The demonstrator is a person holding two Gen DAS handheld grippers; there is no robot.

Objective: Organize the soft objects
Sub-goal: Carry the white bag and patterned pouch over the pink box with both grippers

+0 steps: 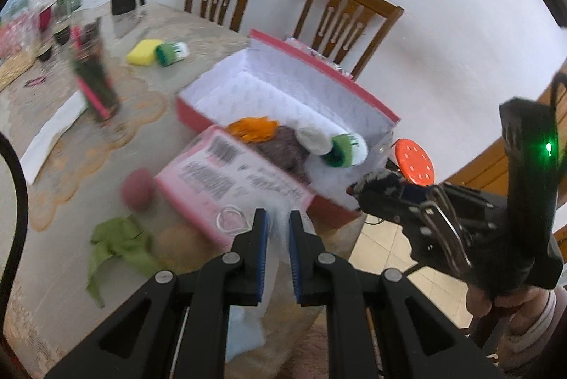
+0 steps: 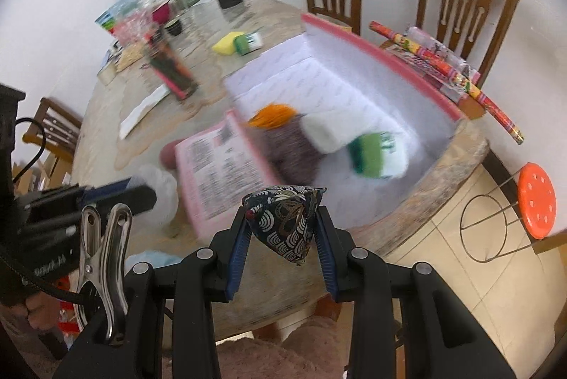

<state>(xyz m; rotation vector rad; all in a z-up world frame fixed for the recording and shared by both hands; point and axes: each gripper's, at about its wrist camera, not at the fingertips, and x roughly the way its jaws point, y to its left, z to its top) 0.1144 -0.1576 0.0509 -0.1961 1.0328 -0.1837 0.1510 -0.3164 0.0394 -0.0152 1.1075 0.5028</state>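
In the left wrist view the left gripper (image 1: 279, 226) has its fingers narrowly apart with nothing firm between them; something pale and filmy, perhaps a plastic bag (image 1: 269, 276), lies behind the gap, and I cannot tell whether it is pinched. The box (image 1: 283, 88) sits at 12 o'clock from these fingers, its long axis running from 10 to 4 o'clock, with soft things already inside; a green cloth (image 1: 117, 244) lies on the table at 9 o'clock, a pink ball (image 1: 137, 188) at 10. In the right wrist view the right gripper (image 2: 283, 226) is closed on a patterned pouch (image 2: 283, 223), point hanging down between the fingers. The box opening lies at 12 to 1 o'clock, just beyond the fingertips, so the right hand looks nearer for the drop.
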